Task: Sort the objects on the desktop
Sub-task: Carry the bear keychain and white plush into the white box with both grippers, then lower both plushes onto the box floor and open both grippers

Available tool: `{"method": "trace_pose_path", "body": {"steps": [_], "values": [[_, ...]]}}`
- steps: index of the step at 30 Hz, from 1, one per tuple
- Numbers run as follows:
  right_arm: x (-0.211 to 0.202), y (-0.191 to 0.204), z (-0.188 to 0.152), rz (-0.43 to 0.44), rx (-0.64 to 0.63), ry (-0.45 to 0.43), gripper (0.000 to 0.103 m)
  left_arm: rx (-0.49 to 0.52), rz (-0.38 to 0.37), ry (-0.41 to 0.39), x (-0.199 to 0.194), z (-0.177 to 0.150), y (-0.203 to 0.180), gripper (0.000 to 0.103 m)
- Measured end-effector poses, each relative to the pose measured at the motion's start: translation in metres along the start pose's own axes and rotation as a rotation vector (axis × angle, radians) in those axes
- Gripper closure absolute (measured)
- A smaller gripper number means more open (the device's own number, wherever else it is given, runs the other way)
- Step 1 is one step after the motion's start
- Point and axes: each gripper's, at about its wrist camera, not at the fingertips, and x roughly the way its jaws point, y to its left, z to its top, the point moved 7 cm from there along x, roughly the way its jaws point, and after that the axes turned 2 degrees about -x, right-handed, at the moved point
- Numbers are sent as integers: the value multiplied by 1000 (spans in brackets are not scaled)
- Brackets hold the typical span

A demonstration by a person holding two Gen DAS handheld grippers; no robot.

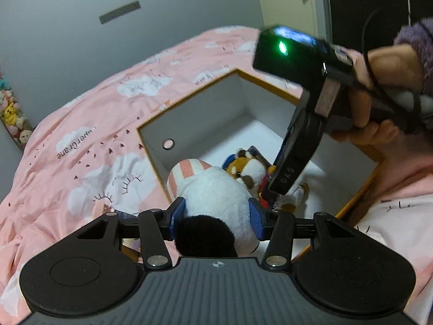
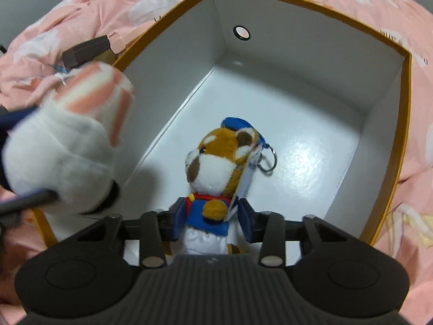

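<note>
Looking down through the left wrist camera, I see my left gripper (image 1: 216,218) angled downward over the near corner of the open box (image 1: 189,100), its jaws set fairly wide and pressed on either side of a white plush toy (image 1: 213,189) with a pink-striped end and a black furry patch. The toy hangs between the blue pads at the box's edge, above its white floor.

My right gripper (image 2: 211,218) points steeply down into the same box. Its jaws are partly closed around the blue-shirted body of a brown and white plush animal keychain (image 2: 216,162); the left pad sits against the shirt, but I cannot tell whether the right pad presses on it. The keychain toy lies on the box floor, its head toward the far wall, its blue cap and metal ring (image 2: 269,159) beyond.

From the left view, a hand (image 1: 379,81) in a fuzzy purple sleeve (image 1: 416,40) holds the right gripper's handle, wrist tipped so the tool slants down into the box; a green light (image 1: 282,46) glows on its body.

The box has an orange rim and a round hole (image 2: 241,32) in one wall, and it sits on a bed with a pink cloud-print quilt (image 1: 81,135). A dark rectangular object (image 2: 86,50) lies on the quilt beside the box.
</note>
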Motion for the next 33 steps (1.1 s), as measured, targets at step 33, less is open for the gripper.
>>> {"method": "trace_pose_path", "body": {"steps": [33], "values": [[-26, 9, -24, -78, 146, 8, 86, -110, -142, 387, 57, -26, -5, 47]]}}
